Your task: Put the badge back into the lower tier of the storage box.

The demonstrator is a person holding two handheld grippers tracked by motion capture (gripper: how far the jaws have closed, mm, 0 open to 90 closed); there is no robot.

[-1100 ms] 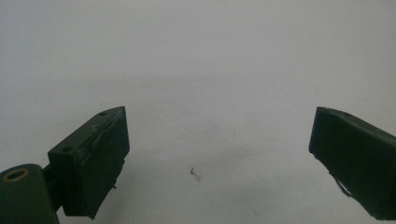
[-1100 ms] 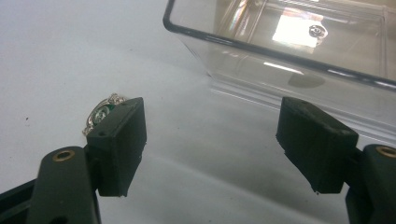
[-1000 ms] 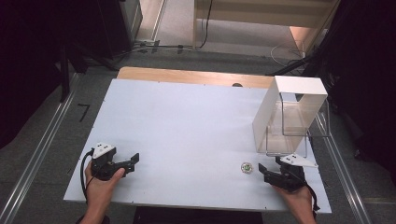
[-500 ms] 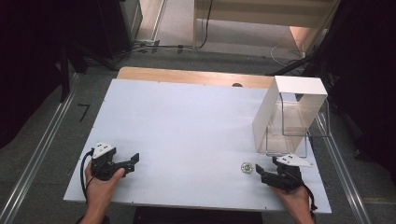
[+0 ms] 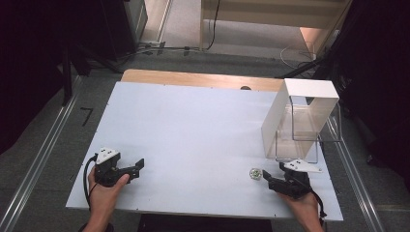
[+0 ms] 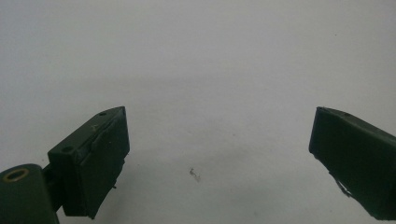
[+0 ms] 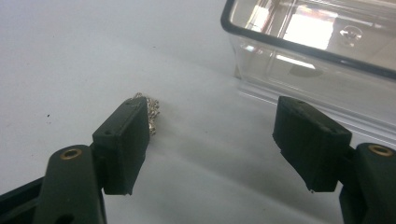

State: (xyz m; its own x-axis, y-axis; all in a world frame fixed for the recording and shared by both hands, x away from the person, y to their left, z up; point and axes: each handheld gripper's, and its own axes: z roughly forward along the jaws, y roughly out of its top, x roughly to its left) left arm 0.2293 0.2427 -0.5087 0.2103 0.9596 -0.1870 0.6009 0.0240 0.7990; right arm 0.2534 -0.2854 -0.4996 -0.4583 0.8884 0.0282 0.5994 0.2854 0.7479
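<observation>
right gripper [image 7: 212, 140]: jaws wide, just eased inward, nothing held | chain [image 7: 150, 111] heaped on bench [image 5: 193, 130] behind 1 jaw, near clear box [image 7: 317, 42] | risk: closing here misses or shoves chain aside | left gripper [image 6: 217, 163]: wide open, holding nothing

shiny metal chain [image 7: 150, 111], glossy clear plastic box [image 7: 322, 51], matt table [image 5: 193, 130].

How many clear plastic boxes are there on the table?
1. The clear plastic box stands at the table's far right, under a white cover; its rim shows in the right gripper view. More may hide behind the cover.
</observation>
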